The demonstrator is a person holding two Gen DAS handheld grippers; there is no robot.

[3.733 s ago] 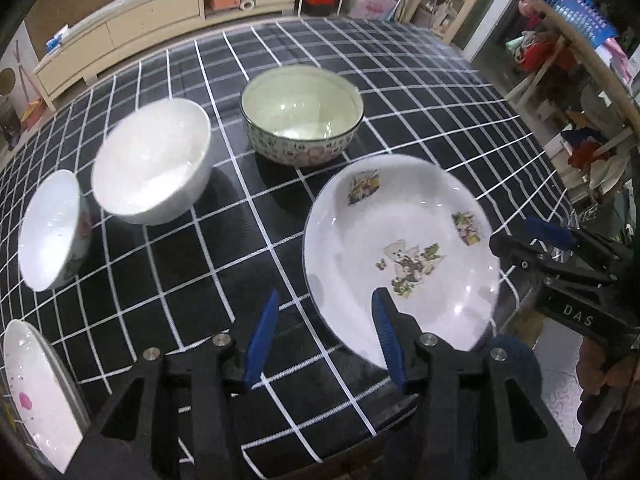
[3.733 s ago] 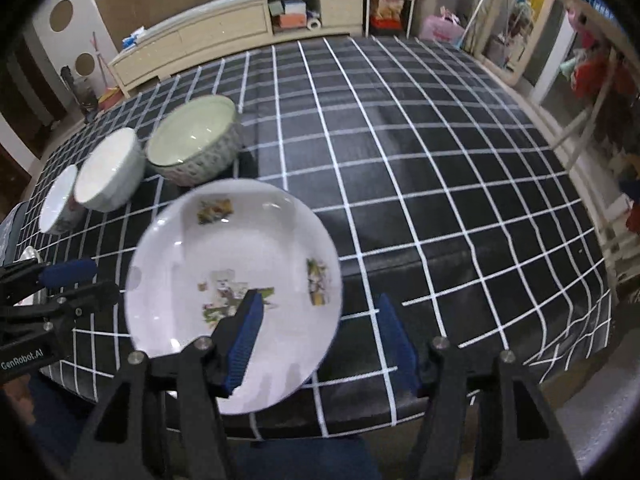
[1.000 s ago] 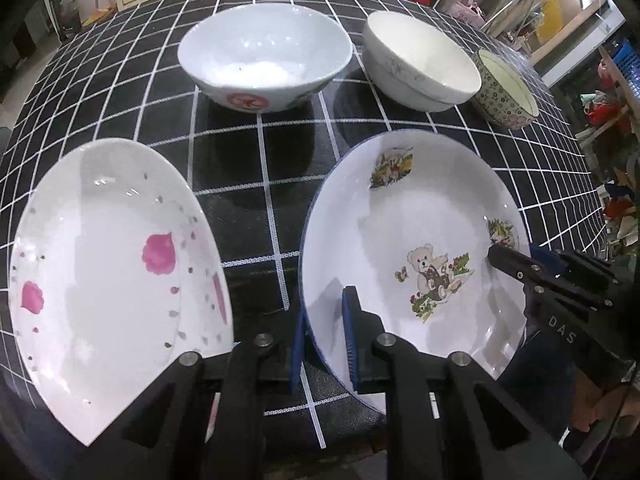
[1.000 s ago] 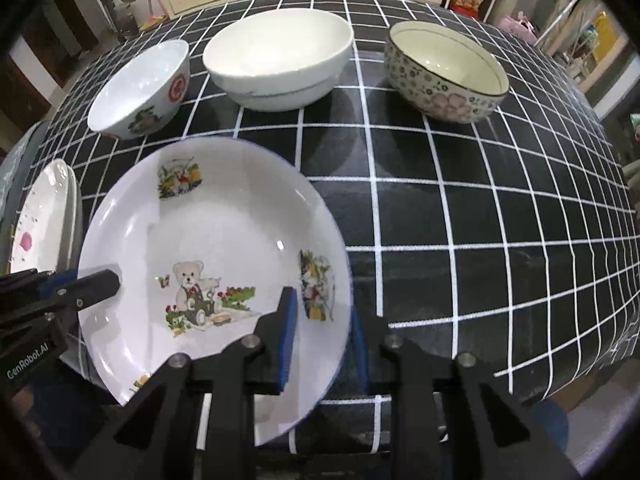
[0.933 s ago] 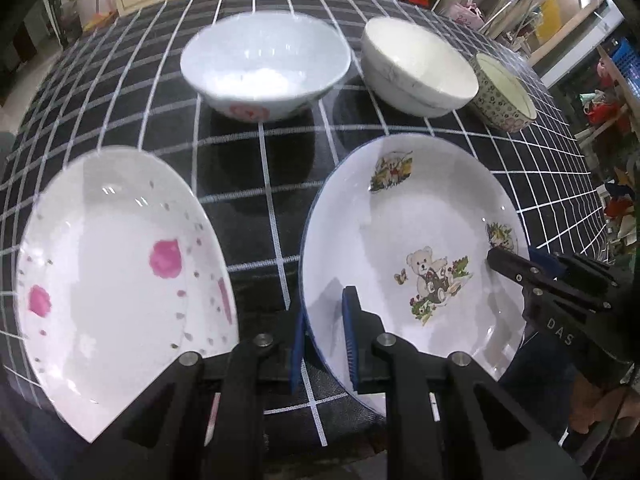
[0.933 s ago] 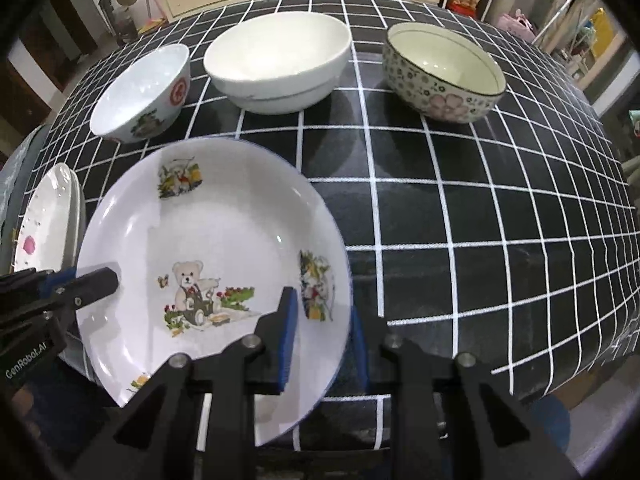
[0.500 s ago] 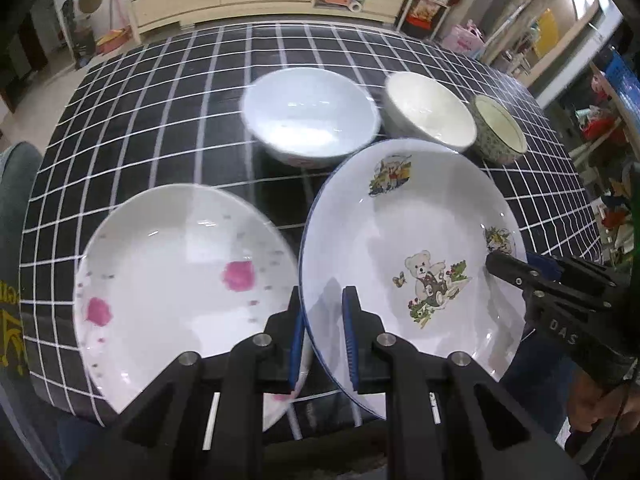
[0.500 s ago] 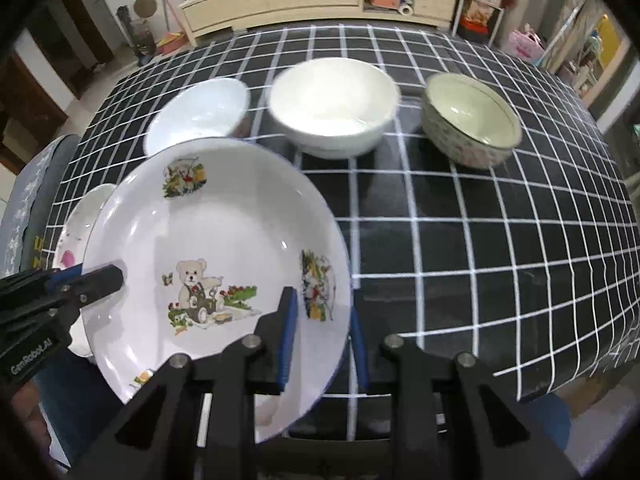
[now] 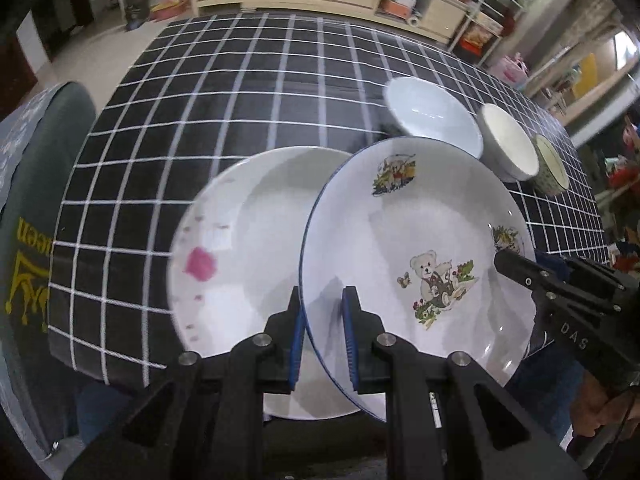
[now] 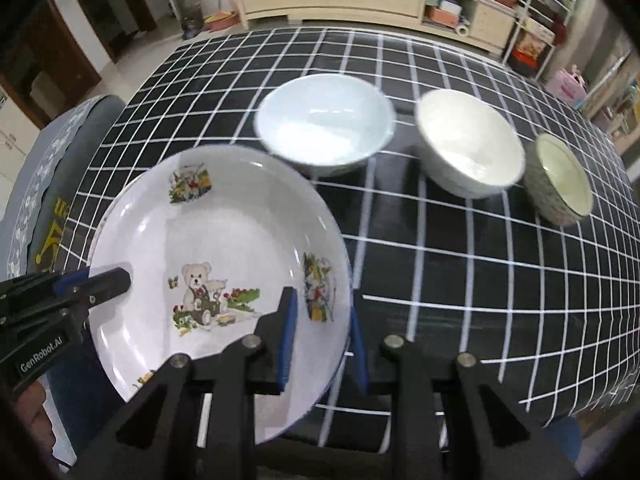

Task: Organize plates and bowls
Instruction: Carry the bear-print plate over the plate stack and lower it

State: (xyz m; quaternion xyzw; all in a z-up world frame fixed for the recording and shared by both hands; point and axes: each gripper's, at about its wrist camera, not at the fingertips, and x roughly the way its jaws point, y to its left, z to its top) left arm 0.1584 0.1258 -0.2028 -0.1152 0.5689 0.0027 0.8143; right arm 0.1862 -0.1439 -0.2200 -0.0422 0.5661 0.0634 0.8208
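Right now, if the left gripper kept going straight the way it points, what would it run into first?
Most likely the pink-flowered plate. The left gripper is shut on the rim of the teddy bear plate and points steeply down at the table, with the flowered plate right beyond its fingertips. Depth is unclear in this fisheye view.

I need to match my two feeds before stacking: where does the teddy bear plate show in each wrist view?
Left wrist view: the teddy bear plate fills the centre-right, its near-left rim clamped in the left claw, overlapping the pink-flowered plate.
Right wrist view: it sits lower left, its right rim clamped in the right claw.
Shared landmark: the patterned bowl, at the right end of the bowl row in both.
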